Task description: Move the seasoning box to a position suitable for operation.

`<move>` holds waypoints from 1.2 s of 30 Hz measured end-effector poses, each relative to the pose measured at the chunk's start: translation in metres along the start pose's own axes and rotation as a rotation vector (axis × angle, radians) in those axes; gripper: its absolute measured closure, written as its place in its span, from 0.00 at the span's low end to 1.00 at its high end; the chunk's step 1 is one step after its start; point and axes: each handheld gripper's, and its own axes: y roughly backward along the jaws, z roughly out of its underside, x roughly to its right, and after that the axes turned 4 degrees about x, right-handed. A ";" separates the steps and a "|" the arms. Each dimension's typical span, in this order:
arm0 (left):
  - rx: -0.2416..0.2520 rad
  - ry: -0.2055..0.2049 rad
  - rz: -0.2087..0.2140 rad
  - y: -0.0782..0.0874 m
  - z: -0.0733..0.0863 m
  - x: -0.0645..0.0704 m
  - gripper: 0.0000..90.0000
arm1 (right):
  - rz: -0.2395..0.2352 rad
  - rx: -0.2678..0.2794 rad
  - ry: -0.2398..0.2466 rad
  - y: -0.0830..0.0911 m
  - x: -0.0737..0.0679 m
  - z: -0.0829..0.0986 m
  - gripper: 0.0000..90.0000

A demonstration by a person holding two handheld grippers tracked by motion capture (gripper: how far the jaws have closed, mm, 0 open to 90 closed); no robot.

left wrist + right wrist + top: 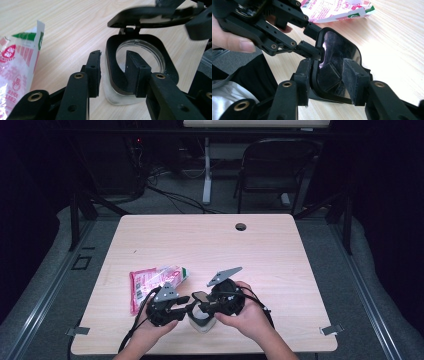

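On the table, grippers half-hide the compact.

I could read nothing: the print on the pink and white packet was too blurred to read.
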 end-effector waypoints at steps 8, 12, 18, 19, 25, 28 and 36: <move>0.001 0.011 0.038 -0.005 0.002 0.000 0.79 | 0.026 0.055 -0.002 0.009 0.004 -0.001 0.77; 0.009 0.017 0.044 -0.006 0.004 -0.001 0.79 | 0.036 0.081 -0.014 0.014 0.009 0.000 0.81; 0.014 0.015 0.041 -0.006 0.004 0.000 0.79 | 0.076 0.133 -0.040 0.022 0.023 0.001 0.91; 0.020 0.017 0.039 -0.006 0.005 0.000 0.79 | 0.089 0.132 -0.043 0.023 0.025 0.001 0.92; 0.015 0.019 0.036 -0.006 0.004 0.000 0.79 | 0.114 0.132 -0.072 0.024 0.040 0.003 0.94; 0.017 0.026 0.033 -0.006 0.004 0.001 0.79 | 0.112 0.129 -0.079 0.024 0.044 0.002 0.93; 0.019 0.052 0.040 -0.008 0.005 0.004 0.77 | 0.115 0.128 -0.079 0.021 0.047 -0.001 0.91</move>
